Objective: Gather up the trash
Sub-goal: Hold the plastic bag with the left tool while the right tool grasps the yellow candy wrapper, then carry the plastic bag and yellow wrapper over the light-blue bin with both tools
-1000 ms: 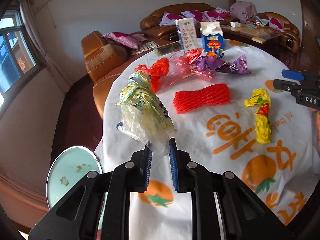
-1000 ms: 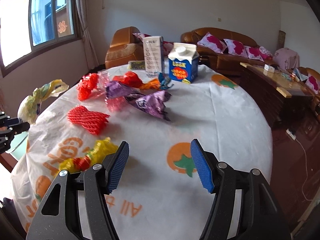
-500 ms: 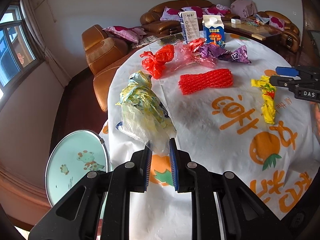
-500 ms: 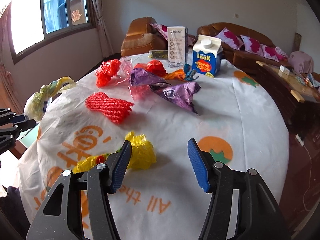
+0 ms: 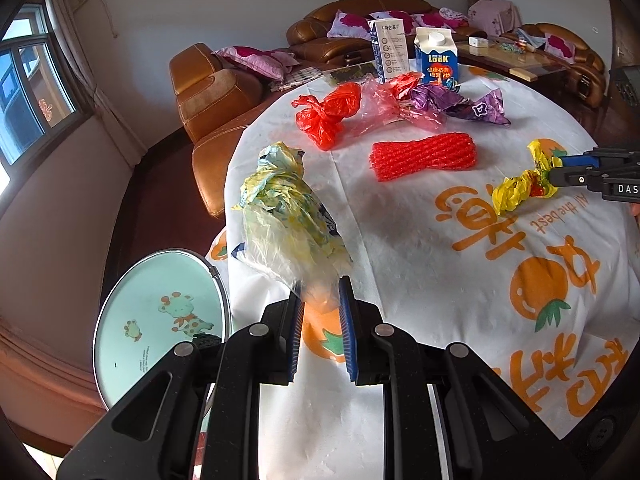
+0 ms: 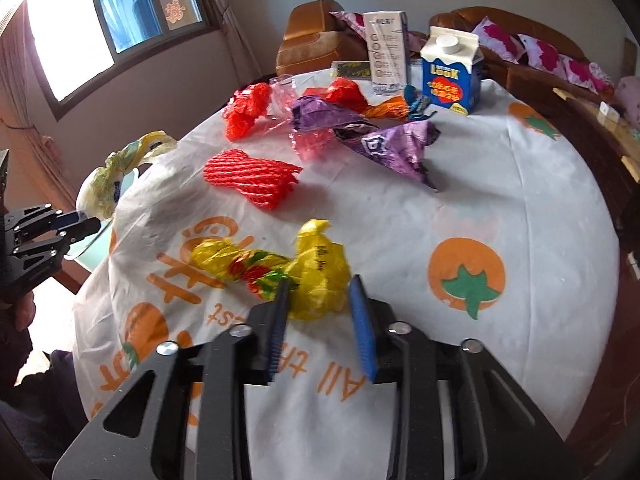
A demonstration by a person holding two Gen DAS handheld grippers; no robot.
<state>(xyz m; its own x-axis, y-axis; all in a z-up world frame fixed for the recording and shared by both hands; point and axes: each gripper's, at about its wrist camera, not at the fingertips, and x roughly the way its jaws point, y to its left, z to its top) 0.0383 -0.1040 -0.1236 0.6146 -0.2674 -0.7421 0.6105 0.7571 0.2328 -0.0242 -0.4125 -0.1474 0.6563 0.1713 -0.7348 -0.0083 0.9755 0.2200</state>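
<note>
My left gripper (image 5: 320,300) is shut on a crumpled pale yellow plastic bag (image 5: 286,216) and holds it in the air by the table's left edge, above a round teal bin lid (image 5: 160,316). The bag also shows in the right wrist view (image 6: 116,168). My right gripper (image 6: 320,300) is open, its pads on either side of the end of a twisted yellow and red bag (image 6: 280,268) that lies on the tablecloth. In the left wrist view that bag (image 5: 520,184) lies at the right gripper's tip.
On the round table (image 6: 520,184) lie a red foam net (image 6: 252,178), red bags (image 5: 328,114), pink film (image 5: 384,104) and purple wrappers (image 6: 384,144). Two cartons (image 6: 450,72) stand at the far side. Brown sofas (image 5: 216,96) stand behind.
My left gripper has carried the pale bag back off the table edge toward the bin lid. My right gripper has advanced onto the yellow bag and narrowed around it.
</note>
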